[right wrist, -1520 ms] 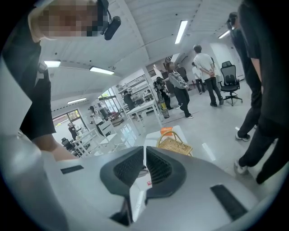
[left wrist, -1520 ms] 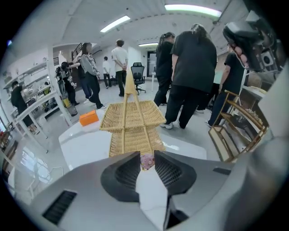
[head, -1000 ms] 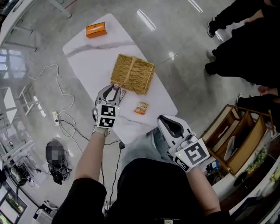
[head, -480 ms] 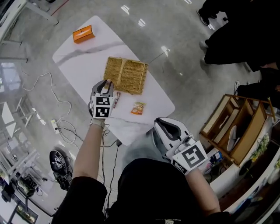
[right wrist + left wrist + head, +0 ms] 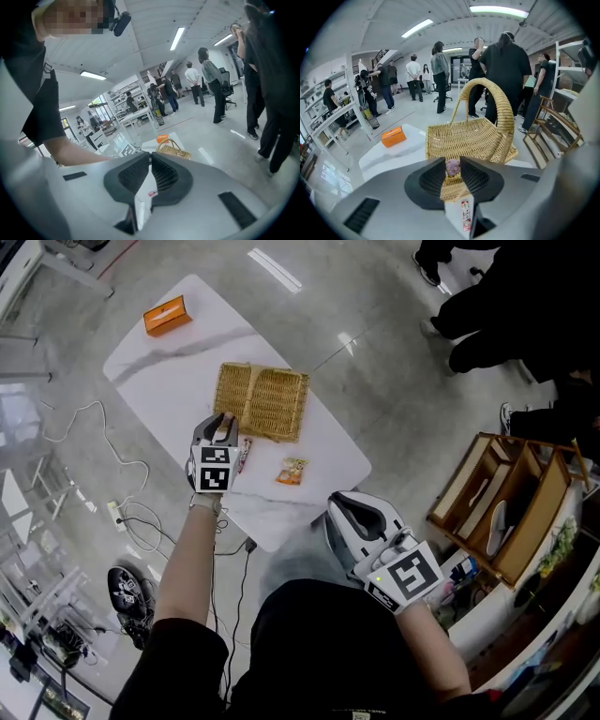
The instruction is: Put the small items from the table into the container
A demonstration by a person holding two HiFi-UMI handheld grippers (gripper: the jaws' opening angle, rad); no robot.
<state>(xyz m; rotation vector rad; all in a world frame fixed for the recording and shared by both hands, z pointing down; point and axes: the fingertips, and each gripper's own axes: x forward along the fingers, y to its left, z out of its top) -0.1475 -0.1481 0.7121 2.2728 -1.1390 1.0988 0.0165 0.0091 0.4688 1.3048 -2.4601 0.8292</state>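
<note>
By the table (image 5: 178,362) and its basket (image 5: 262,401), the right gripper (image 5: 349,512) hangs off-table, jaws pressed together on nothing, while the left gripper (image 5: 222,423) at the basket's near edge pinches 1 small pink ball (image 5: 452,166) by its very tips, a thin hold that could let it roll away outside the rim.

Bystanders (image 5: 506,61) stand about — wooden rack (image 5: 511,521) on floor.

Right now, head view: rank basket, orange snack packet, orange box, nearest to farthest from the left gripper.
1. Wicker basket, right at the left gripper's jaws.
2. Orange snack packet, on the table to its right.
3. Orange box, at the table's far end.
</note>
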